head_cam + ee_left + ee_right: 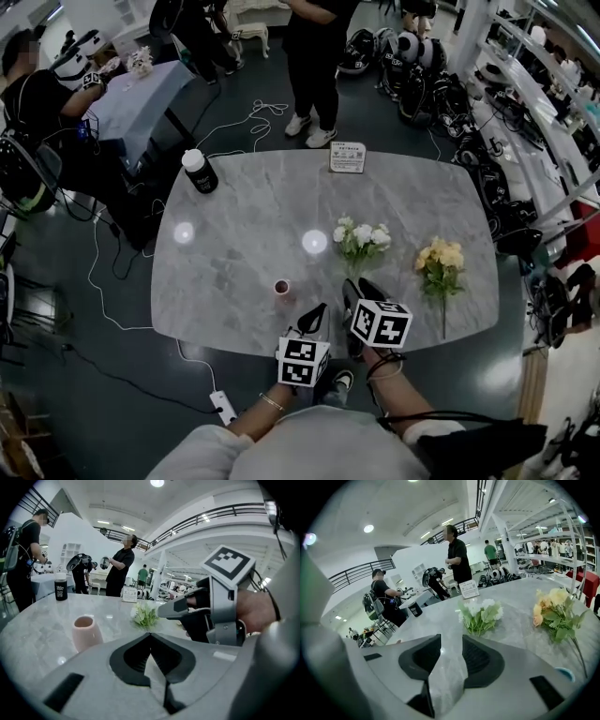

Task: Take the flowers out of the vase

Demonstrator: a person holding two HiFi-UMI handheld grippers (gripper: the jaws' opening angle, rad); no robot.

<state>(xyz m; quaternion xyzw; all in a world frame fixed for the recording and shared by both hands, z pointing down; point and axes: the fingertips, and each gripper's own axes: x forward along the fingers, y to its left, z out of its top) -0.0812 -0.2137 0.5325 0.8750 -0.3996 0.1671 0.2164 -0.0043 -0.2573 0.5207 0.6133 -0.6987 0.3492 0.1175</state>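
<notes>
Holding the left gripper (316,314) at lower centre of the head view, you have its jaws pressed together, tip to tip, with nothing between them; the left gripper view (150,634) confirms this. Just to its right, the right gripper (357,285) has its jaws standing wide apart, and only bare marble shows in the gap in the right gripper view (451,640). It touches neither bunch.

Both your hands enter from the bottom edge. The left hand (281,389) and right hand (384,361) sit side by side, and each gripper points up the frame and slopes down toward the grey marble table (244,244).

The small pink vase (281,287) stands upright near the table's lower edge, just up and left of the left gripper. The white flowers (361,237) lie on the marble directly beyond the right gripper's tips, apart from the vase. The yellow flowers (441,267) lie farther right, stems toward the lower edge.

A black bottle (199,172) stands at the table's upper left, and a sign card (347,157) at its upper edge.
</notes>
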